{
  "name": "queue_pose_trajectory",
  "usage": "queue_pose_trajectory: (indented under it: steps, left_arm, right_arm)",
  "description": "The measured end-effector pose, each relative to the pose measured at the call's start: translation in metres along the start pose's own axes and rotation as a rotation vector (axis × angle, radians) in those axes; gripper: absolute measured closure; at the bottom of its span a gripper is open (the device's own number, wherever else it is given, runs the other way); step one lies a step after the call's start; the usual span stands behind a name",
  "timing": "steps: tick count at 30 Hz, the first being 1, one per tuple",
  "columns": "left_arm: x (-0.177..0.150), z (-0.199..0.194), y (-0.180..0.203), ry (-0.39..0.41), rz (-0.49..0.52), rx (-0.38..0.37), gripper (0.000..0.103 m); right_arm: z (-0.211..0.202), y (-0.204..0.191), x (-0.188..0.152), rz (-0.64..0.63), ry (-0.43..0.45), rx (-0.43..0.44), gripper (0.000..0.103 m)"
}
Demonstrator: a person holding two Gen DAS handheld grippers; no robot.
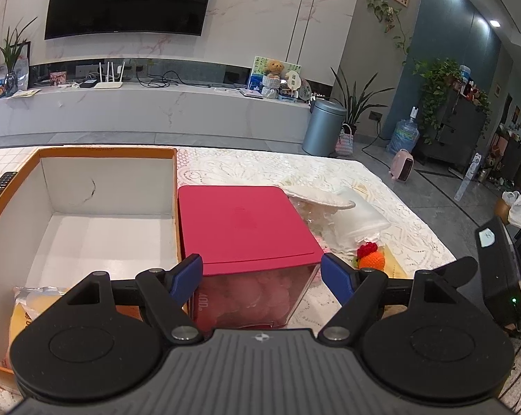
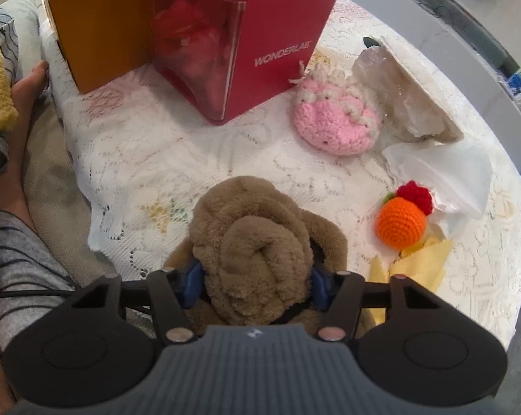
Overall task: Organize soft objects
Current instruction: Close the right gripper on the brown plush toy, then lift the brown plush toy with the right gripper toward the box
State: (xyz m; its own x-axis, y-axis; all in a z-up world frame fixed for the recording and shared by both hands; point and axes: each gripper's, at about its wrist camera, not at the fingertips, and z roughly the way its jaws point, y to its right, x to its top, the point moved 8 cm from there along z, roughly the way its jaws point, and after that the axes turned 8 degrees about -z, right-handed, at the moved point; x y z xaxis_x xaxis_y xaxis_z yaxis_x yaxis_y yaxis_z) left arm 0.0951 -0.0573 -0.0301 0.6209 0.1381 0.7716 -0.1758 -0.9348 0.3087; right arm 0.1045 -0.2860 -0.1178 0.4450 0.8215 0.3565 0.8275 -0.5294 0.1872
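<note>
Low in the right wrist view, a rolled brown plush bundle [image 2: 257, 249], shaggy and coiled, sits at the near edge of the white lace tablecloth [image 2: 177, 152]. Right gripper [image 2: 255, 285] clamped on it, blue pads pressed into the pile on both sides. Beyond: pink crocheted round [image 2: 333, 121] with cream trim; orange-and-red crocheted fruit [image 2: 403, 219] on yellow paper, beside crumpled white plastic. Glossy red cube box [image 1: 243, 228], one clear face, stands against an open orange cardboard box [image 1: 87, 207], white inside. Left gripper [image 1: 262, 278] spread wide, flanking the red box's near end; contact unclear.
</note>
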Motion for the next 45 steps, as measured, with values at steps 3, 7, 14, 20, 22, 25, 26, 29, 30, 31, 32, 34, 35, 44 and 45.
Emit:
queue_pose_trajectory:
  steps: [3, 7, 14, 20, 22, 25, 26, 29, 30, 31, 32, 34, 35, 44, 45]
  left_arm:
    - [0.000, -0.002, 0.001, 0.004, -0.001, -0.004, 0.012]
    - [0.002, -0.006, 0.002, 0.013, 0.002, -0.004, 0.012]
    - [0.007, -0.011, 0.005, 0.027, 0.005, -0.002, 0.012]
    - [0.014, -0.013, 0.019, 0.023, 0.021, -0.010, 0.012]
    - [0.021, -0.013, 0.025, 0.028, 0.034, -0.010, 0.012]
    - [0.029, -0.004, 0.033, 0.006, 0.036, -0.001, 0.012]
    - [0.031, 0.000, 0.037, -0.006, 0.038, 0.002, 0.012]
    - [0.038, 0.014, 0.050, -0.020, 0.093, 0.029, 0.012]
    - [0.042, 0.018, 0.055, -0.011, 0.121, 0.050, 0.012]
    - [0.043, 0.022, 0.060, -0.011, 0.145, 0.066, 0.012]
    - [0.044, 0.028, 0.067, -0.020, 0.171, 0.072, 0.012]
    - [0.042, 0.043, 0.083, -0.061, 0.208, 0.073, 0.012]
    - [0.039, 0.053, 0.090, -0.093, 0.215, 0.085, 0.012]
    - [0.004, 0.134, 0.131, -0.280, 0.260, 0.177, 0.013]
    - [0.000, 0.143, 0.132, -0.309, 0.251, 0.187, 0.013]
  right_arm:
    - [-0.008, 0.004, -0.001, 0.036, 0.001, -0.032, 0.048]
    - [-0.027, 0.012, 0.001, 0.085, 0.033, -0.077, 0.048]
    - [-0.089, 0.048, 0.010, 0.304, 0.182, -0.208, 0.048]
    - [-0.138, 0.081, 0.015, 0.615, 0.315, -0.404, 0.048]
    - [-0.148, 0.085, 0.008, 0.817, 0.387, -0.389, 0.048]
    - [-0.149, 0.086, 0.004, 0.975, 0.501, -0.337, 0.048]
    - [-0.147, 0.087, 0.005, 0.982, 0.501, -0.351, 0.047]
    - [-0.134, 0.089, 0.009, 0.958, 0.475, -0.368, 0.047]
    - [-0.129, 0.088, 0.008, 0.962, 0.477, -0.365, 0.047]
    - [-0.125, 0.085, 0.005, 0.976, 0.488, -0.352, 0.047]
    - [-0.121, 0.083, -0.002, 0.995, 0.501, -0.335, 0.047]
    - [-0.111, 0.083, -0.017, 1.037, 0.506, -0.307, 0.047]
    - [-0.106, 0.083, -0.023, 1.046, 0.489, -0.322, 0.048]
    - [-0.102, 0.082, -0.065, 0.993, 0.384, -0.441, 0.048]
    - [-0.100, 0.083, -0.068, 1.001, 0.388, -0.430, 0.048]
